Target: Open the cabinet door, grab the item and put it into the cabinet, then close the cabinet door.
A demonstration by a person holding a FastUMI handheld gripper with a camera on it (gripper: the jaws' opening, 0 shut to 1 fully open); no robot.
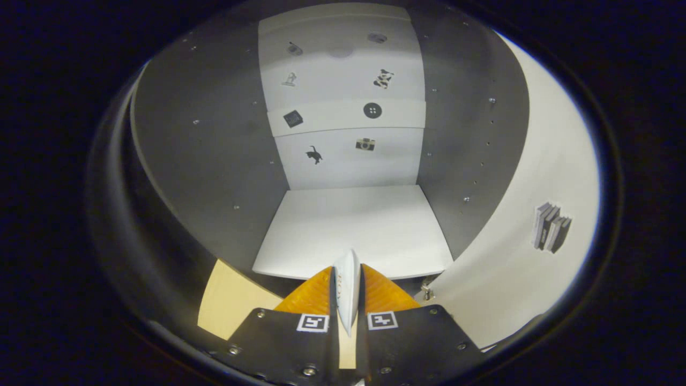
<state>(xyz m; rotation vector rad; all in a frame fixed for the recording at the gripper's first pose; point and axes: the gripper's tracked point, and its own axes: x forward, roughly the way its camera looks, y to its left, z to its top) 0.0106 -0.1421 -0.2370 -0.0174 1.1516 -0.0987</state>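
Seen from the gripper view, the gripper (347,289) is clamped on a thin white item (347,289), both orange fingers (313,297) pressing its flat sides so it stands on edge between them, its tip reaching just past the fingertips. Straight ahead stands the open cabinet (203,150), its grey side walls framing a white bottom shelf (353,230) that lies just beyond the held item. The white back panel (343,161) carries small black stickers, among them a cat (314,155), a camera (365,143) and a button (372,110), and a higher shelf edge crosses the panel above the cat and camera. The cabinet door (536,225) is swung wide to the right of the fingers, a sticker of books (551,227) on its inner face. A patch of pale wooden desk (230,297) shows below the cabinet, left of the fingers.
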